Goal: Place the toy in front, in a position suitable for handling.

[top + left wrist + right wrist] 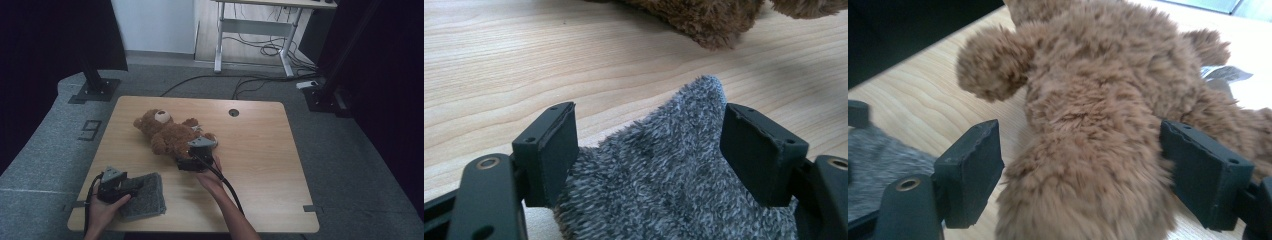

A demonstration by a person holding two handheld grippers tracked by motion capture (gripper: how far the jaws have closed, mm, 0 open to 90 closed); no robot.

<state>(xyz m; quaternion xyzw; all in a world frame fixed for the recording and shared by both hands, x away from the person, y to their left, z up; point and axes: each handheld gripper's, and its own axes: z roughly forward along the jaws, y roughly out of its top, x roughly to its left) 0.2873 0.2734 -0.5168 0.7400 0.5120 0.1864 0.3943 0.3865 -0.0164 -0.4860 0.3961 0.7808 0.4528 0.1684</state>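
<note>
A brown teddy bear lies on the wooden table, its head toward the far left. My right gripper is at its near end. In the right gripper view the jaws of the right gripper stand open around one furry limb of the teddy bear, with a gap at the left pad. A grey fuzzy cloth lies near the front left edge. My left gripper rests on it; in the left gripper view the left gripper is open with the grey fuzzy cloth bunched between its pads.
A round cable hole sits near the table's far edge. Behind the table are a white-legged desk, loose cables on the floor, and black stand bases at the left and right. A white tag hangs off the bear.
</note>
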